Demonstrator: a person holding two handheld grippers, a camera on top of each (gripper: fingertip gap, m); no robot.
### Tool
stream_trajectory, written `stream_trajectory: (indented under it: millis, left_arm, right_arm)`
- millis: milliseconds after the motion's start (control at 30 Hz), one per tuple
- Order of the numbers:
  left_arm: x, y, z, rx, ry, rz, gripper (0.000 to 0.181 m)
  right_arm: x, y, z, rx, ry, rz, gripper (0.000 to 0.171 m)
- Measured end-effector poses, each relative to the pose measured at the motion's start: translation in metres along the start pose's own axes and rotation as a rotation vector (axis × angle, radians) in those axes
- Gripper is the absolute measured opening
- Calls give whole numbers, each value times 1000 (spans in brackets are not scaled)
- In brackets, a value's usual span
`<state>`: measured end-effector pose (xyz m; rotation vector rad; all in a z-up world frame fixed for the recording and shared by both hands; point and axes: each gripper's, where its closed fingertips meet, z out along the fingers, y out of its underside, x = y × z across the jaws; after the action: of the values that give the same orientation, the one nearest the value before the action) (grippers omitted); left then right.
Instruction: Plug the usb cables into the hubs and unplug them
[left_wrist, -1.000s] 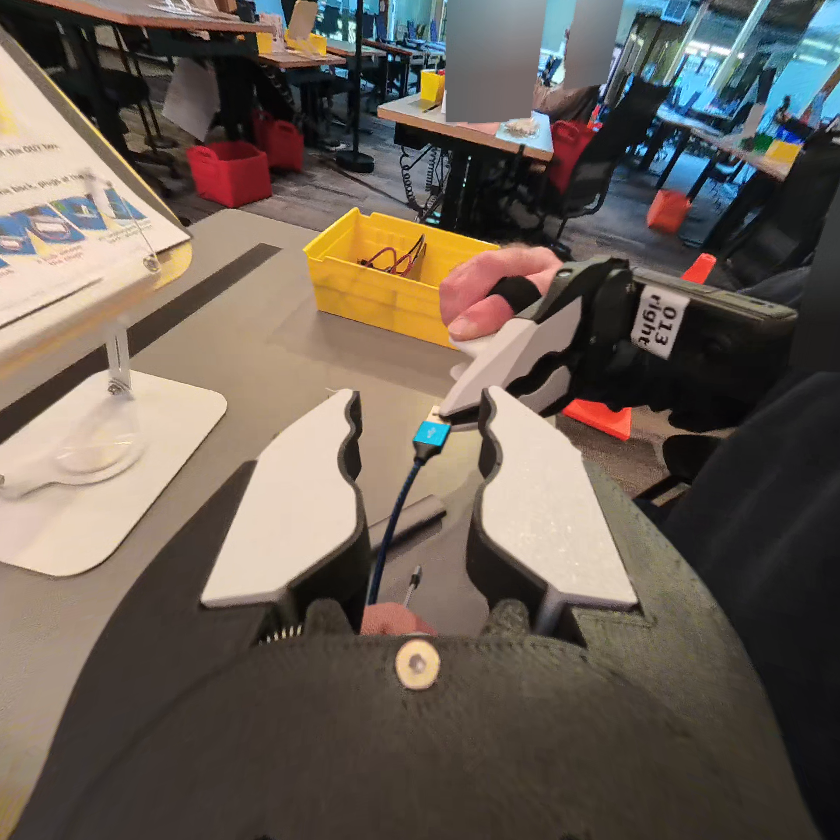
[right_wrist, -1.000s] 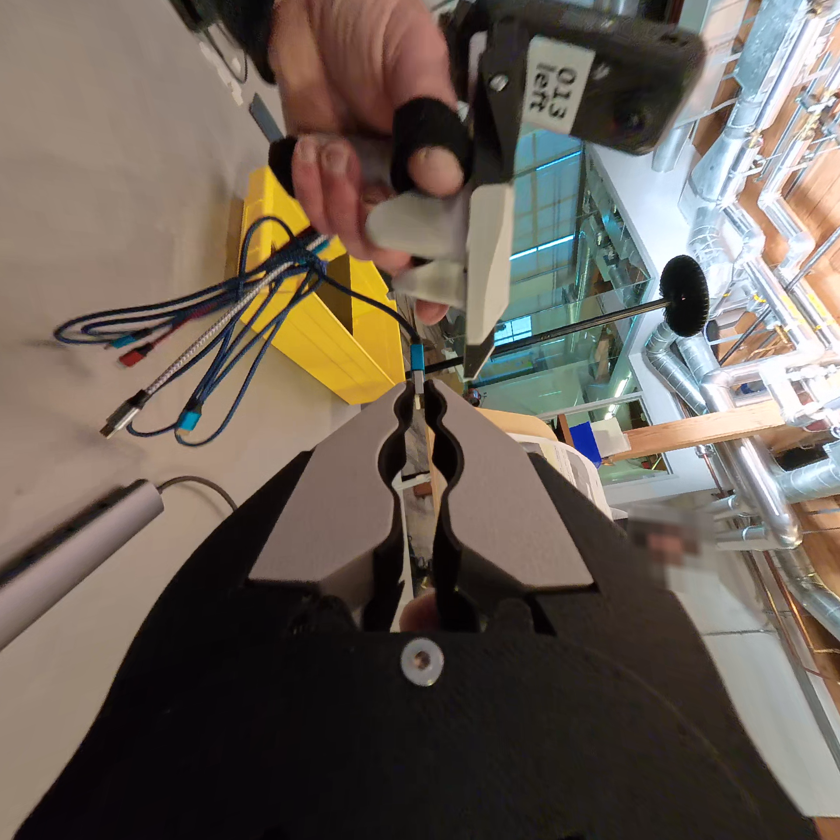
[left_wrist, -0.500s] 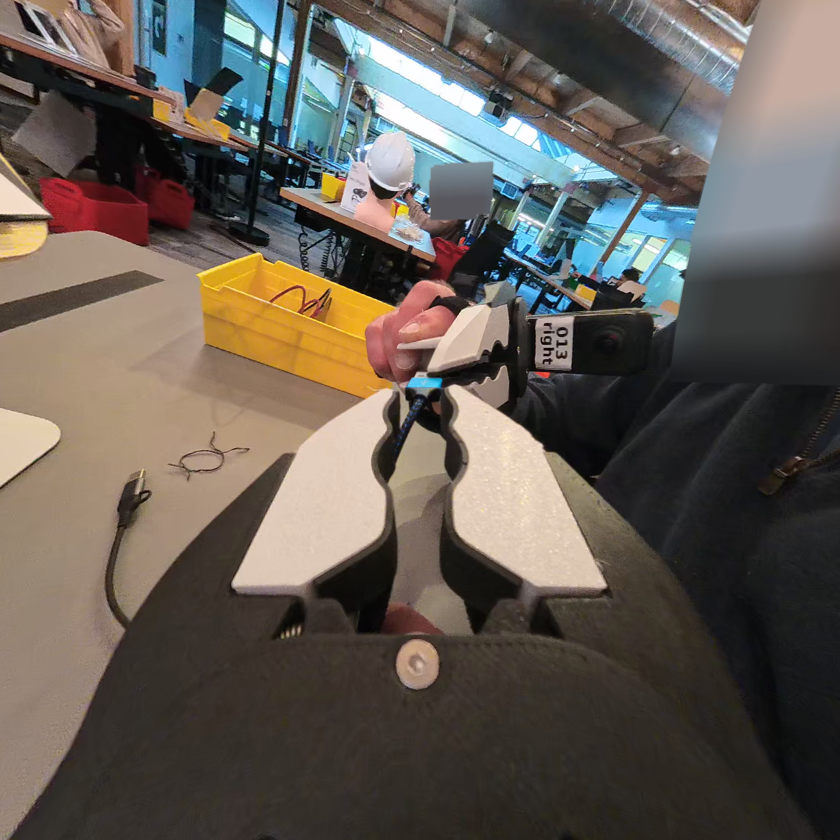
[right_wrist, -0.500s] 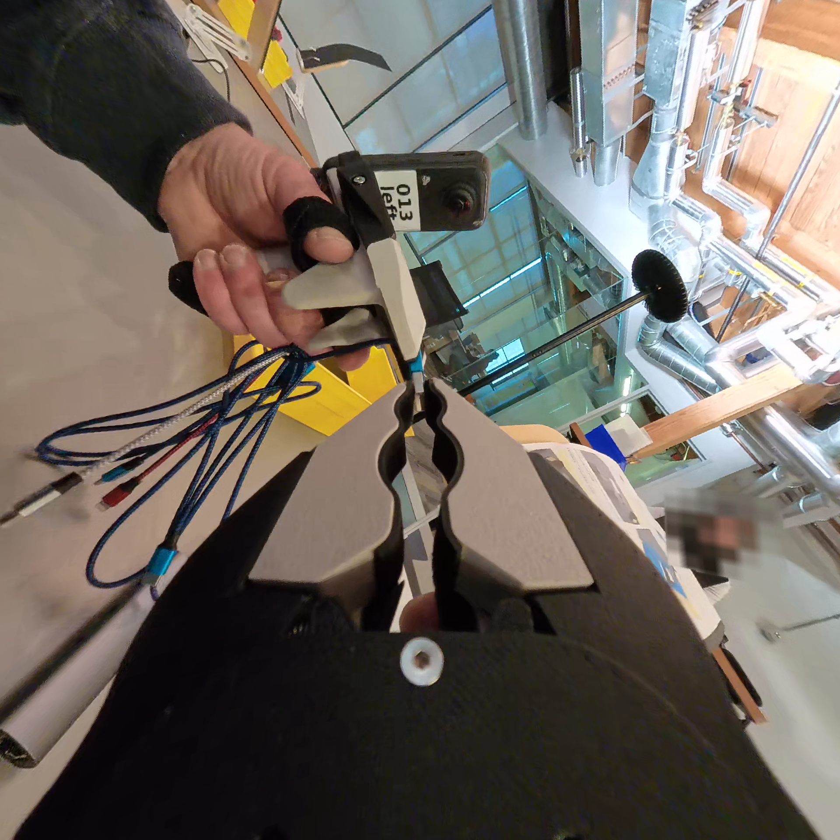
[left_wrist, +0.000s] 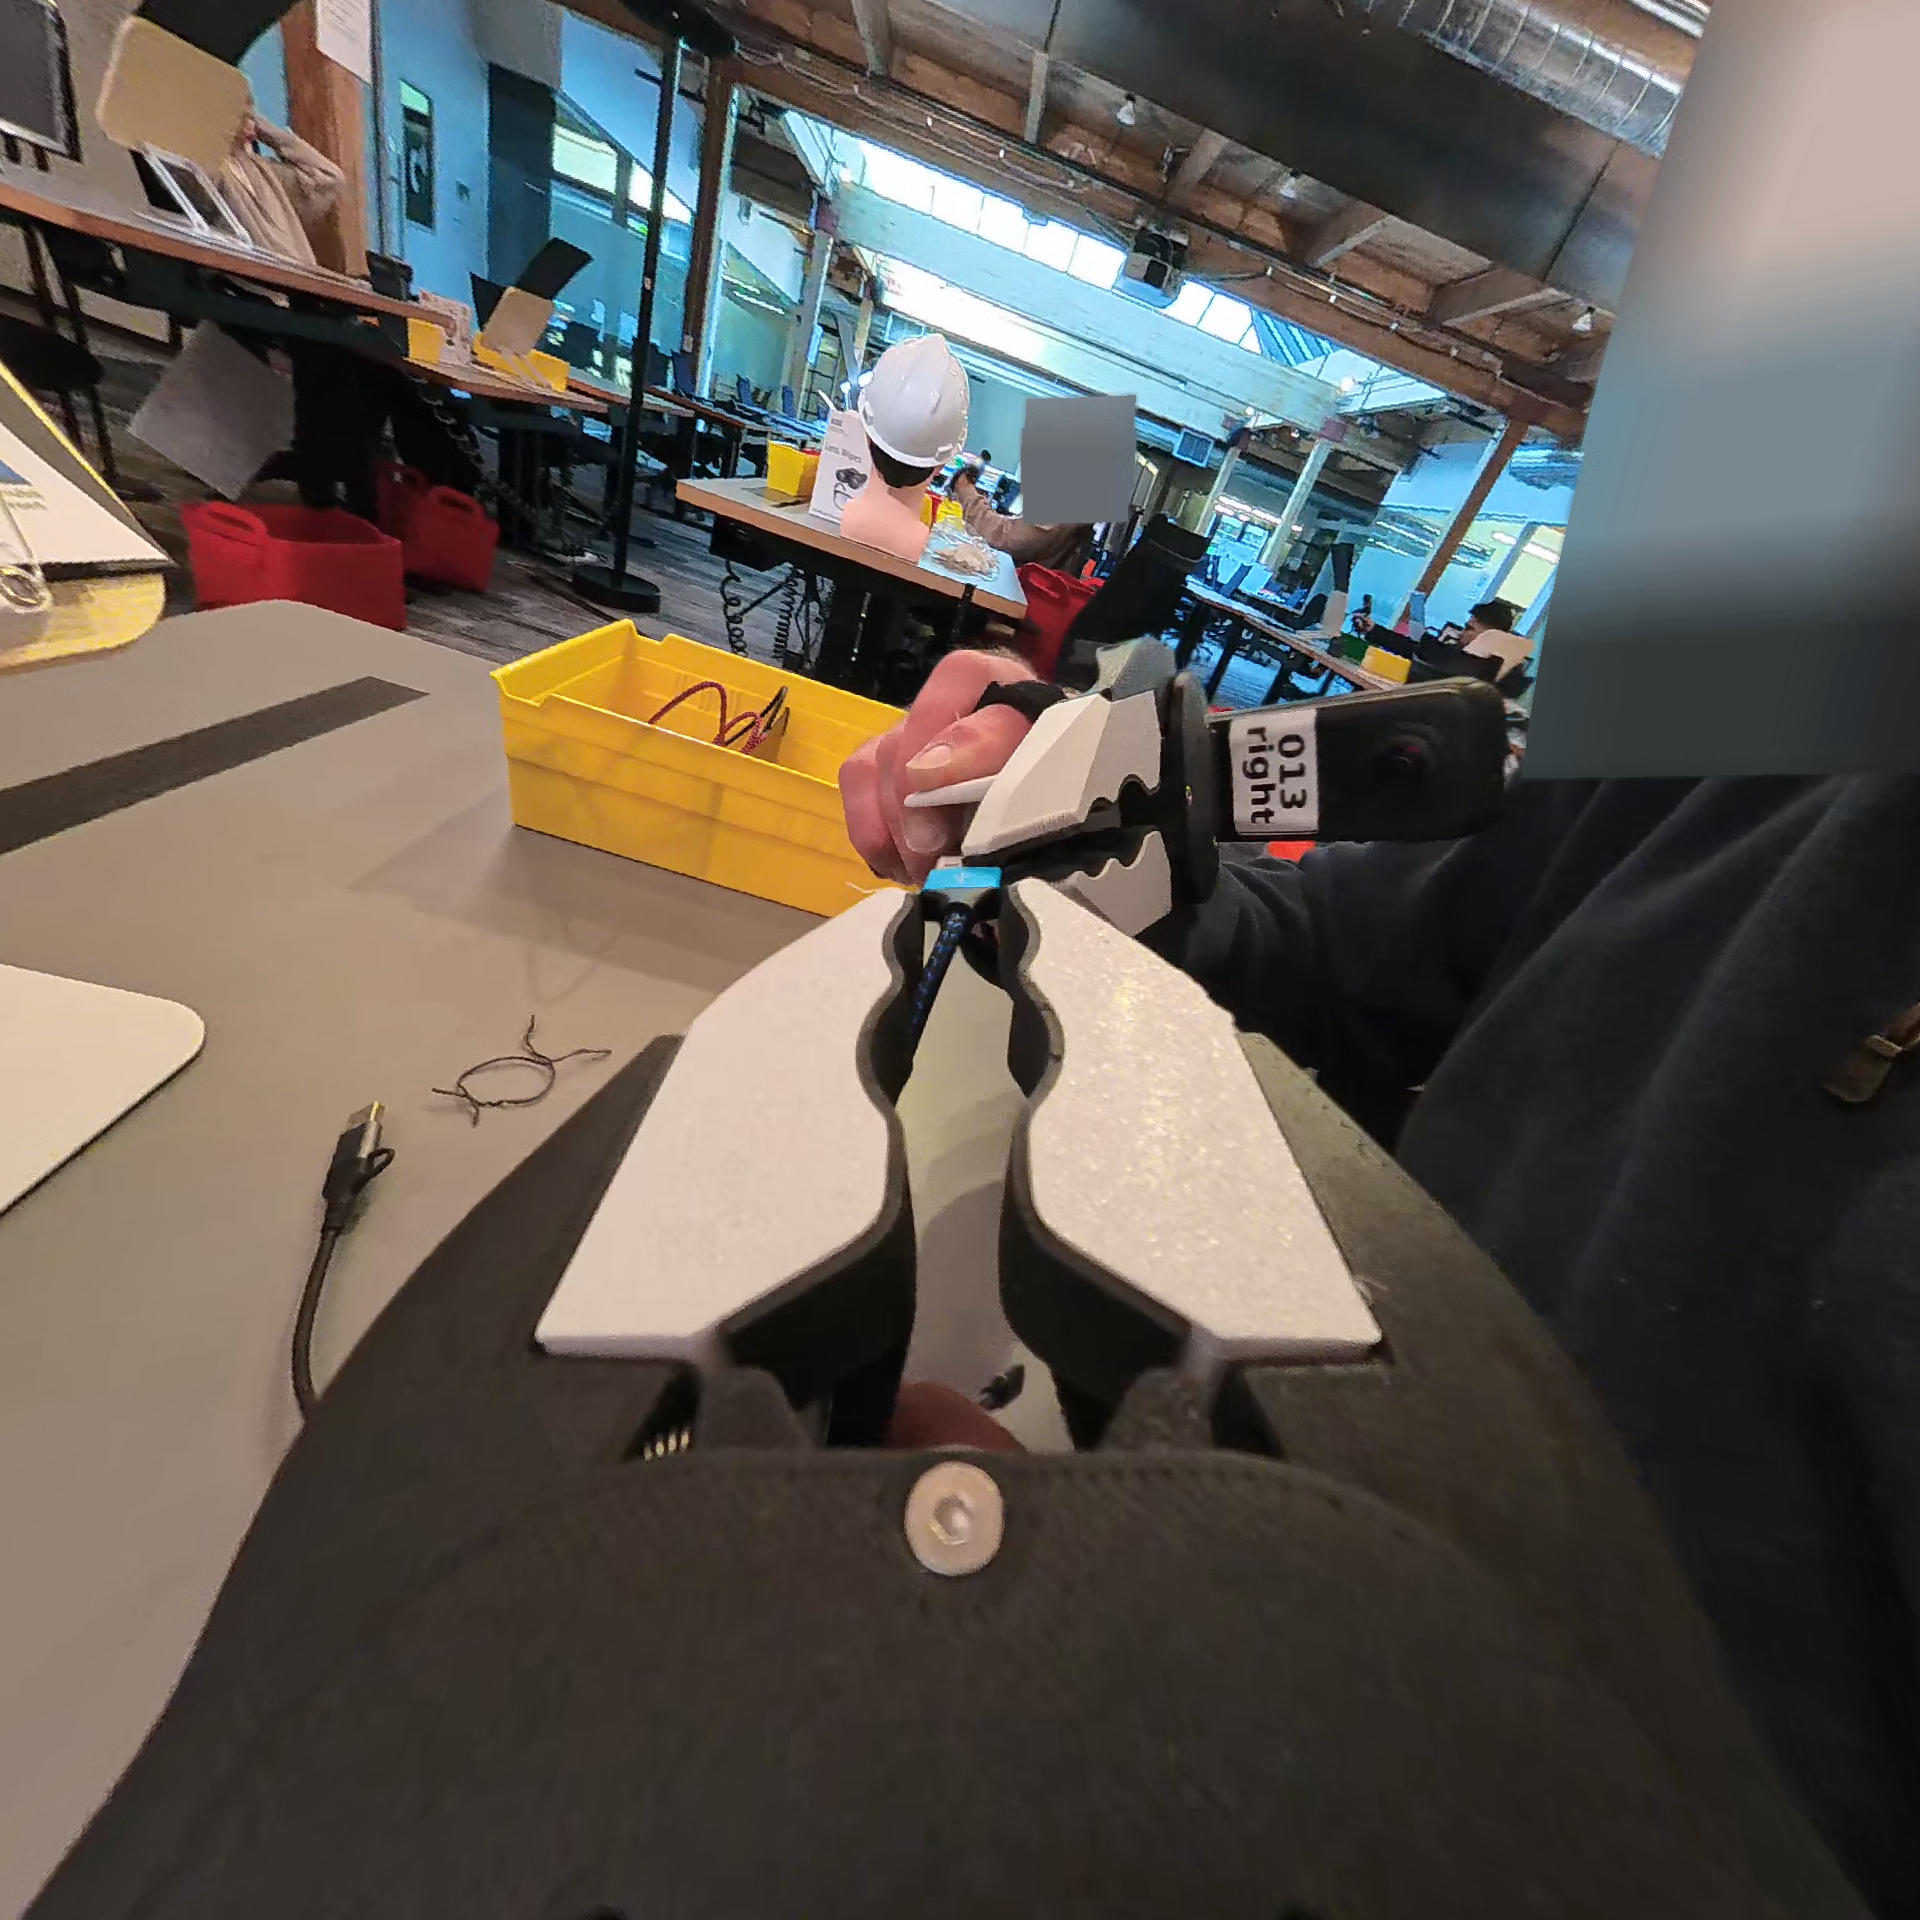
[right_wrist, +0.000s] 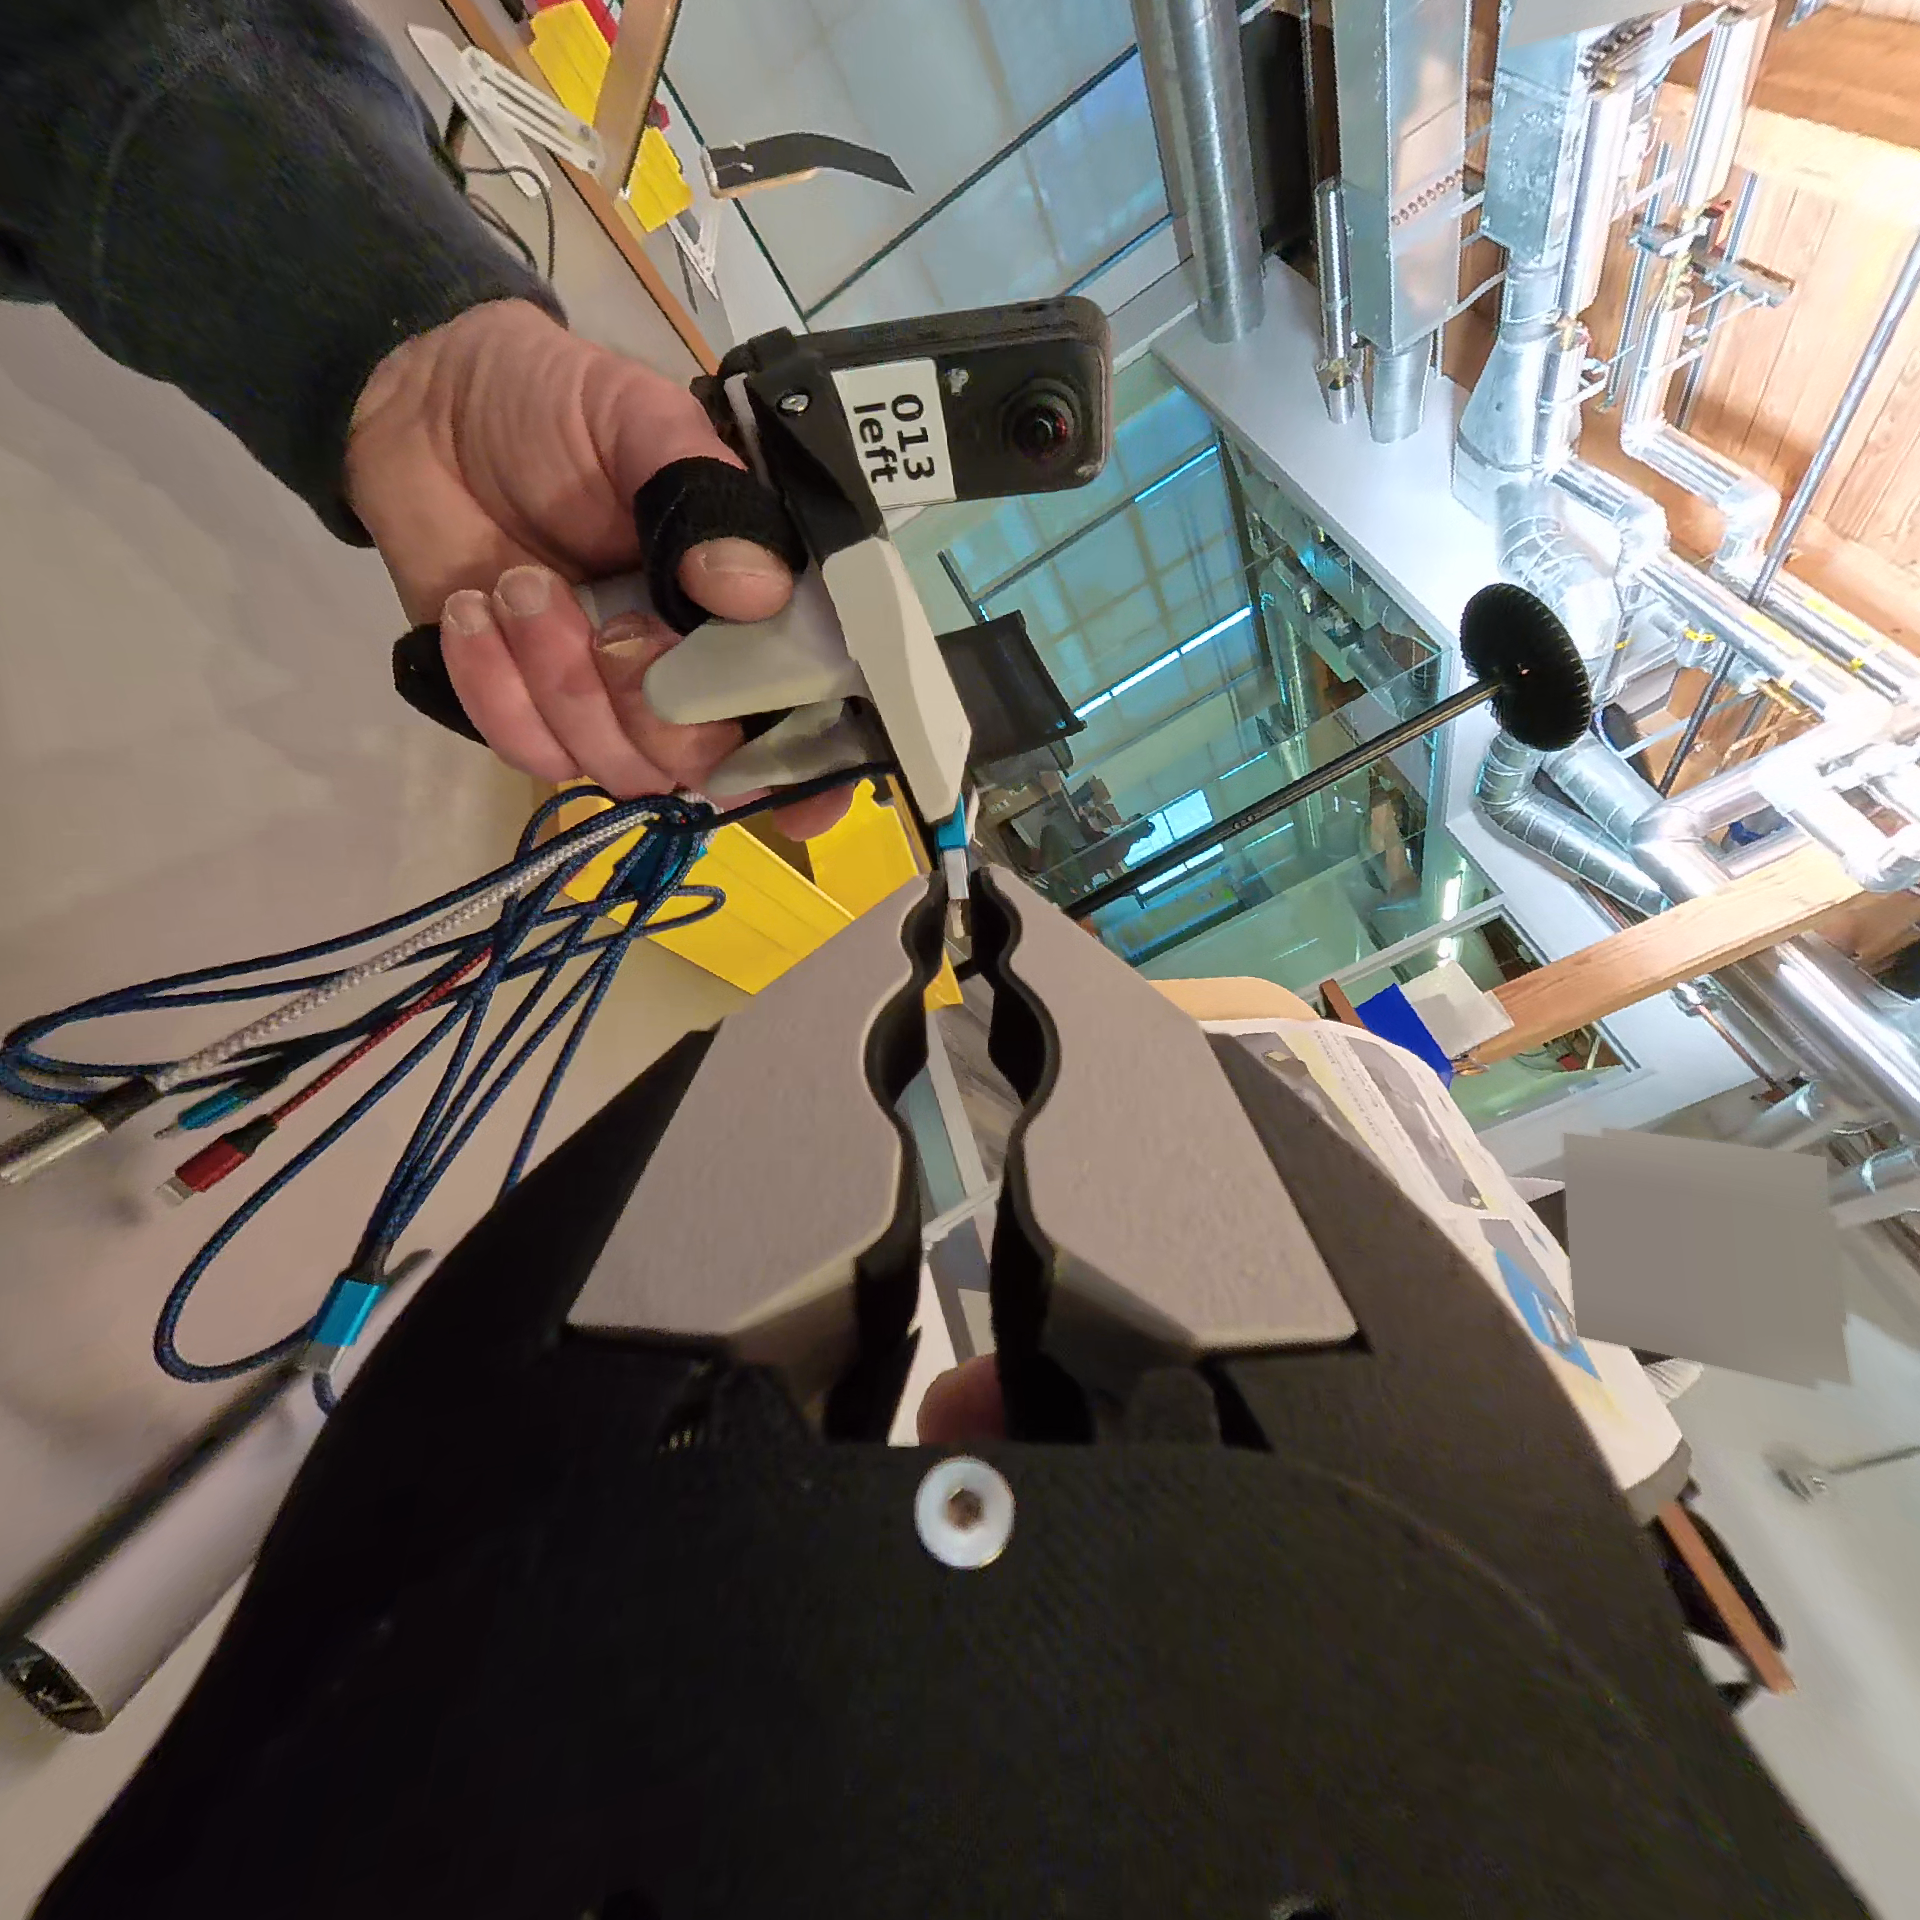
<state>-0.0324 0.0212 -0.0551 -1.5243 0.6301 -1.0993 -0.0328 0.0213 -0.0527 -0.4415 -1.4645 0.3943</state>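
Grey table (left_wrist: 312, 914) below — blue-ended usb cable (left_wrist: 940, 961) is pinched at both tips: left gripper (left_wrist: 961, 914) on the cord, right gripper (right_wrist: 958, 899) on the metal plug. Silver hub (right_wrist: 135, 1558) lies unplugged — insertion is judged pending.

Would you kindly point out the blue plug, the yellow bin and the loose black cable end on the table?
blue plug (left_wrist: 963, 878): left wrist view, on its blue shell.
yellow bin (left_wrist: 665, 790): left wrist view, on its near outer wall.
black cable end (left_wrist: 358, 1148): left wrist view, on the connector body.
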Motion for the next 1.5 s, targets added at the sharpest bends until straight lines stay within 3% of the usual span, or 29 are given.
stream_trajectory:
  millis: [133, 533, 1033, 1300, 1500]
  left_arm:
    - [3, -5, 0, 41, -5, 27, 13]
    - [6, -11, 1, 164, 97, -135, 13]
    - [-9, -9, -6, 129, -36, -27, 13]
    - [-27, -3, -28, 87, -145, 28, 13]
    - [-33, -2, -47, 66, -200, 60, 13]
  right_arm:
    - [4, -3, 0, 25, 13, 29, 2]
    - [7, -8, 0, 37, 24, 25, 2]
    - [6, 12, -1, -14, -42, 101, 8]
    - [-2, 48, -22, -160, -143, 339, 16]
    - [-50, 80, -41, -300, -317, 653, 30]
